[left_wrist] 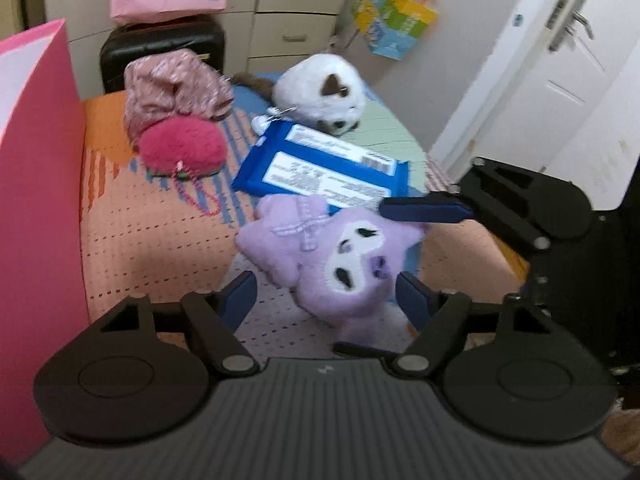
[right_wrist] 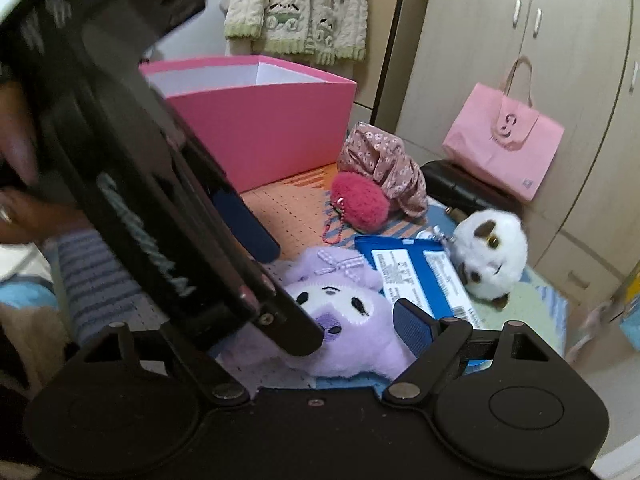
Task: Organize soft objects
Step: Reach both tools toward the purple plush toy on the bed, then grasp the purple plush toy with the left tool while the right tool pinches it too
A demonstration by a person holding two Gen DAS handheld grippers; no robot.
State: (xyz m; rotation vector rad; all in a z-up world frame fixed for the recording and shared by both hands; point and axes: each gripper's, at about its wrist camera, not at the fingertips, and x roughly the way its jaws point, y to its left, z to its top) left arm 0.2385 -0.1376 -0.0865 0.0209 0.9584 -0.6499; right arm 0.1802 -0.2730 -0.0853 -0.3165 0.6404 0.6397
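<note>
While both tools (left_wrist: 326,300) (right_wrist: 340,312) gape around a purple plush (left_wrist: 340,256), neither gripping, orange knit cover (left_wrist: 160,232), pale wardrobes (right_wrist: 500,40) behind.

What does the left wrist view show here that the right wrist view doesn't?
Left wrist only: a white door with a metal handle, and a colourful bag hanging beside it.
Right wrist only: a knitted sweater hanging up, and the pink box seen open from above.
Both: the purple plush, white cat plush, blue packet, red fluffy pouch and floral cloth.

Purple plush (left_wrist: 340,256) w/ white face, pink box (right_wrist: 260,128), blue pack (left_wrist: 320,164), floral-print pouch (left_wrist: 176,88).
</note>
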